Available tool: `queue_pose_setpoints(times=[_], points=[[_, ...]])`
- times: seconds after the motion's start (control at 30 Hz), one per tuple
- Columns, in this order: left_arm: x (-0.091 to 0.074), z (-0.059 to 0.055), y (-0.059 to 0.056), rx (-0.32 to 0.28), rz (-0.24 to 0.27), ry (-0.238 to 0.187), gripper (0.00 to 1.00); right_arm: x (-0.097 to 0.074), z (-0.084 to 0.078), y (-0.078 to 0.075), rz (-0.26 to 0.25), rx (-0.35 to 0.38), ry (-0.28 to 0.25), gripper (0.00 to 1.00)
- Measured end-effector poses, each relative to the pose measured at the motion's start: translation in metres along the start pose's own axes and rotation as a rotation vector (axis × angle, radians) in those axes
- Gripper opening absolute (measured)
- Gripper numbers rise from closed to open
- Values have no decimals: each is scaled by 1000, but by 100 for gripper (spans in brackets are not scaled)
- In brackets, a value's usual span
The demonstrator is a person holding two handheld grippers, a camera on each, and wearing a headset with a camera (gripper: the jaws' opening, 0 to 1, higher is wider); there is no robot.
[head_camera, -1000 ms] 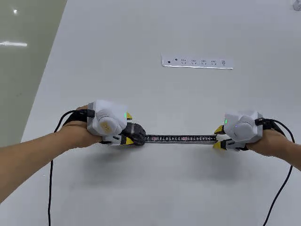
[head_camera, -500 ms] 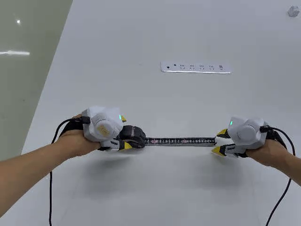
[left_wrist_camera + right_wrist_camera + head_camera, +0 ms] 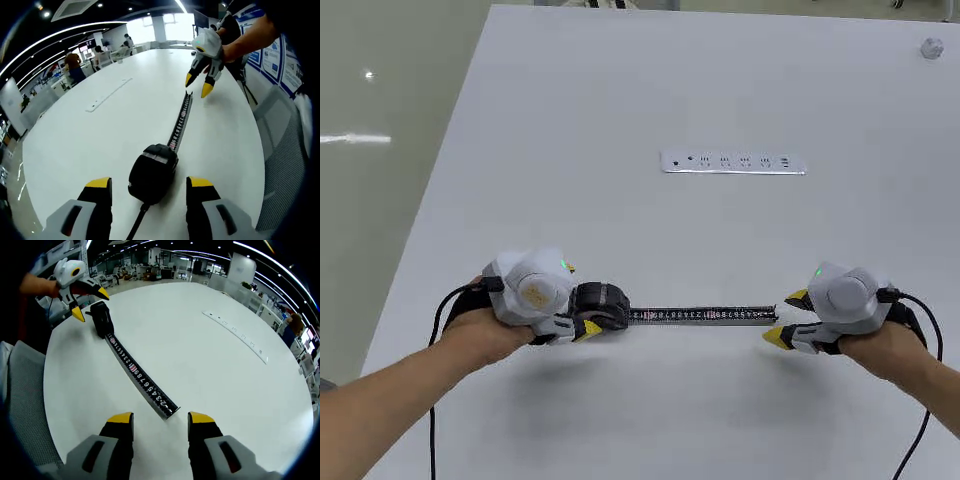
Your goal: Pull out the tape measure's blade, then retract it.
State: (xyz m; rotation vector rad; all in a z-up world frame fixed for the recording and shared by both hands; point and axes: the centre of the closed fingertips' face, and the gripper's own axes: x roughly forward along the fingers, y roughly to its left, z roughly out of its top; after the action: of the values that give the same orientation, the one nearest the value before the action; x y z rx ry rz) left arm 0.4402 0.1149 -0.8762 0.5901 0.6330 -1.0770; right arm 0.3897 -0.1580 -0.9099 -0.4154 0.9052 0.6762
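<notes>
**Blade out along the 9-to-3 line, both pairs of jaws spread**

In the head view the tape measure [image 3: 603, 305] lies flat on the white counter [image 3: 720, 80]. Its blade [image 3: 705, 315] is drawn out, and its long axis runs straight across my front from 9 o'clock to 3 o'clock. The dark case [image 3: 152, 172] is at the 9 o'clock end and the hook end [image 3: 171, 411] at the 3 o'clock end.

The left hand-held gripper [image 3: 149, 181] has its jaws spread to either side of the case. In the left gripper view I see a strip of counter between each yellow tip and the case, so I read it as straddling rather than pinching. A light touch lower down, hidden by the case, is something I can't rule out. From there the blade runs away toward 1 o'clock.

The right hand-held gripper [image 3: 160, 417] is spread too and holds nothing. In its own view the hook end lies just ahead of the gap between the tips, at about 12 o'clock. The blade slants off from there toward 10 o'clock, back to the case.

I judge the pull-out done and the retract not yet begun. Retracting turns on that one axis. The case belongs to the left side, which is nearest it. The hook end belongs to the right side, which would have to travel toward 9 o'clock along the blade's own line so the blade feeds in straight.
</notes>
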Motion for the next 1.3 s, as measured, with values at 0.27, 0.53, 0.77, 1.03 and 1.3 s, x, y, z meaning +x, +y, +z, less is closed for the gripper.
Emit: queue_pose_setpoints(times=[0.27, 0.53, 0.77, 1.03, 1.3], points=[[-8, 0, 2, -78, 60, -13, 60, -8, 1, 6, -37, 98, -40, 50], [-21, 2, 4, -138, 135, -22, 62, -16, 6, 17, -64, 181, -86, 56], [-33, 5, -4, -209, 177, -40, 65, -27, 10, 24, -82, 222, -112, 60], [-42, 4, -15, -278, 211, -51, 67, -41, 9, 25, -104, 271, -147, 64], [-50, 1, -21, -344, 248, -58, 73, -48, 8, 36, -104, 323, -169, 67]])
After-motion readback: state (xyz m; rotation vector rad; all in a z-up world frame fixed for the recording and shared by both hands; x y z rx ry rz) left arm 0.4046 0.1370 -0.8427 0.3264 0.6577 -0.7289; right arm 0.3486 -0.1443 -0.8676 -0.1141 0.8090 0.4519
